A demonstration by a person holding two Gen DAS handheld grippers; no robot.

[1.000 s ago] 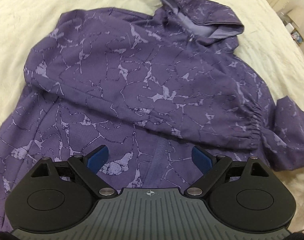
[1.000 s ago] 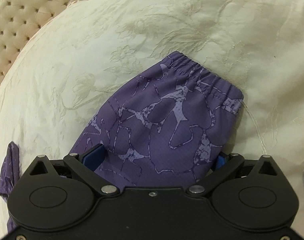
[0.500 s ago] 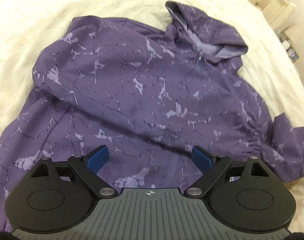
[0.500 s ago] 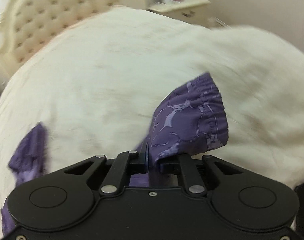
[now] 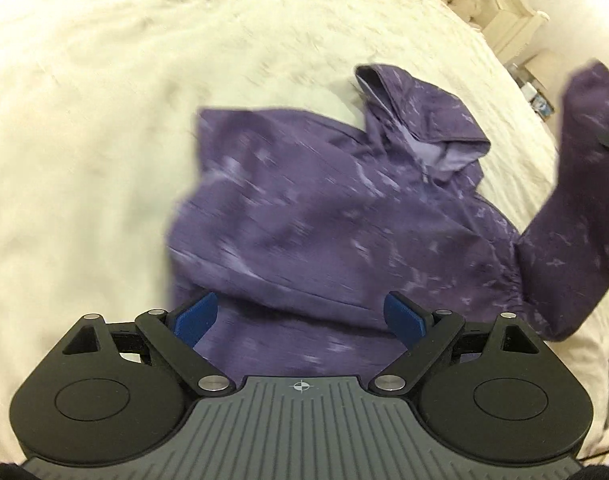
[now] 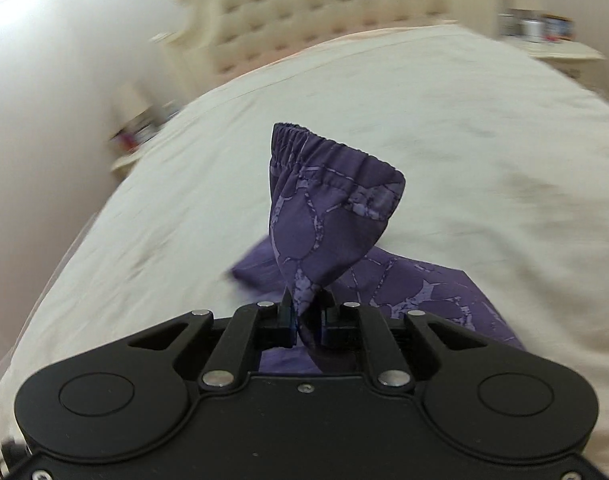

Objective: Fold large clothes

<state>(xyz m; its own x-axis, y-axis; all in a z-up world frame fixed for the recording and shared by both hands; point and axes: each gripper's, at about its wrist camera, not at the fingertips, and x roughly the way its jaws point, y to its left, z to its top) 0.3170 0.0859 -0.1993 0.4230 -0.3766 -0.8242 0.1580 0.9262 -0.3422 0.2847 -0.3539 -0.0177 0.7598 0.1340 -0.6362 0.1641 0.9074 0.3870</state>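
A cream bedspread (image 5: 152,128) covers the bed before a tufted headboard (image 6: 316,12) and a bedside table (image 6: 560,54).

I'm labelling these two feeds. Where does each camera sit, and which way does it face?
Left wrist: on the left tongs, facing down at the hoodie on the bed; its open blue fingers show.
Right wrist: on the right tongs, facing the headboard; shut on the sleeve.
Shared: the lifted sleeve, hoodie and bed.
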